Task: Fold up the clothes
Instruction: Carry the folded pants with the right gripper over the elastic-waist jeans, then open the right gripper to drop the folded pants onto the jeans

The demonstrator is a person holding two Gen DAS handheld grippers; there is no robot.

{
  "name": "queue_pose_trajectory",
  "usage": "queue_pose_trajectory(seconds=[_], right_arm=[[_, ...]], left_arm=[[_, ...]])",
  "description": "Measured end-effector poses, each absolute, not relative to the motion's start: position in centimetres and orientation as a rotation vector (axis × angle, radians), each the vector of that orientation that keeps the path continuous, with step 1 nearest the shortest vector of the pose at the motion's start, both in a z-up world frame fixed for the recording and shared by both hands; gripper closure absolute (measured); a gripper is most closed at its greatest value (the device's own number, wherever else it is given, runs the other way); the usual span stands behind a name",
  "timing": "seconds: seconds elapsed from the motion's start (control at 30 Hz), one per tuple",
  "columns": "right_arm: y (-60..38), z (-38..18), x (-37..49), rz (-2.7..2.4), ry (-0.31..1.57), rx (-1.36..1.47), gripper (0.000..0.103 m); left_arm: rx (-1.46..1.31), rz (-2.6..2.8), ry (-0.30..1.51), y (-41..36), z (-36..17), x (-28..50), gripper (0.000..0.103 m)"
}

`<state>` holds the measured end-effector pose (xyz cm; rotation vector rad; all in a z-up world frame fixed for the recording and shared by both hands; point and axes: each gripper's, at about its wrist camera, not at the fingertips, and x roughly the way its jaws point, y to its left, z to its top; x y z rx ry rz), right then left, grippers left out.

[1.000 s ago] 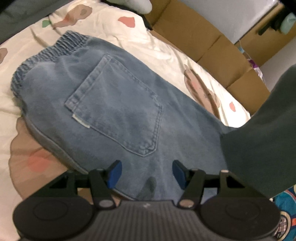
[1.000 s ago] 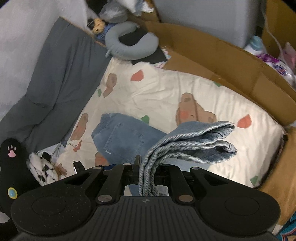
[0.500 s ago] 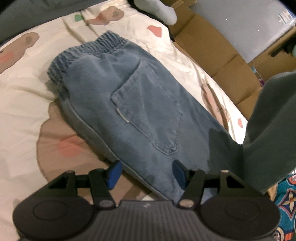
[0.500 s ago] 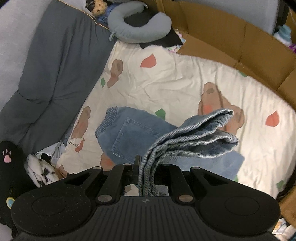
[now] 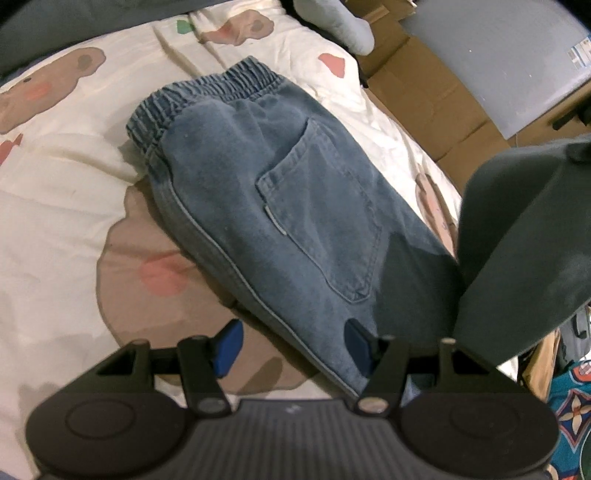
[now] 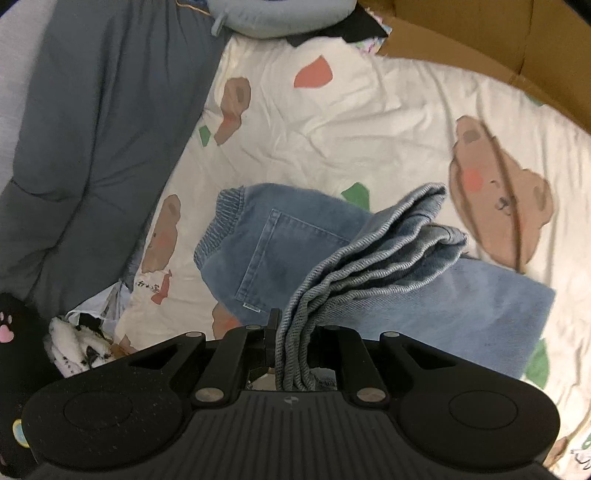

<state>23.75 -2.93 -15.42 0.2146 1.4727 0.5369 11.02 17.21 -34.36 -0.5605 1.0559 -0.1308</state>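
Blue jeans (image 5: 280, 206) lie on a cream bear-print sheet (image 5: 66, 206), back pocket up, elastic waistband at the far end. My left gripper (image 5: 291, 343) hangs open just above the jeans' near side seam, its blue pads (image 5: 229, 343) either side of it and nothing between them. My right gripper (image 6: 295, 332) is shut on the bunched leg hems (image 6: 388, 251), held up in the air over the jeans (image 6: 273, 243); the denim hides its fingertips. A blurred dark grey shape (image 5: 524, 240) hangs at the right of the left wrist view and shades the jeans; I cannot tell what it is.
A grey quilt (image 6: 92, 129) borders the sheet on the left, with a blue-grey neck pillow (image 6: 280, 14) at the head. Cardboard walls (image 6: 480, 37) run along the far right side. A black-and-white cloth (image 6: 77, 343) and a black paw-print item (image 6: 11, 325) sit at the near left.
My right gripper has come down and forward toward the bed with the leg hems in it. My left gripper has shifted from over the seat of the jeans to their near side seam.
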Motion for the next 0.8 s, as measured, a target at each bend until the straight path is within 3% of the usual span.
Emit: queue_pose_trajectory(seconds=[0.43,0.8], right_arm=[[2.8,-20.9,23.2,0.529,1.461,0.179,0.094],[4.9,-21.5,24.2,0.526,1.418,0.107,0.09]], left_arm=[[-0.573,-0.096,1.06,18.3,-34.8,11.5,0.039],[-0.554,-0.073,1.057,18.6,-33.5,11.6,0.039]])
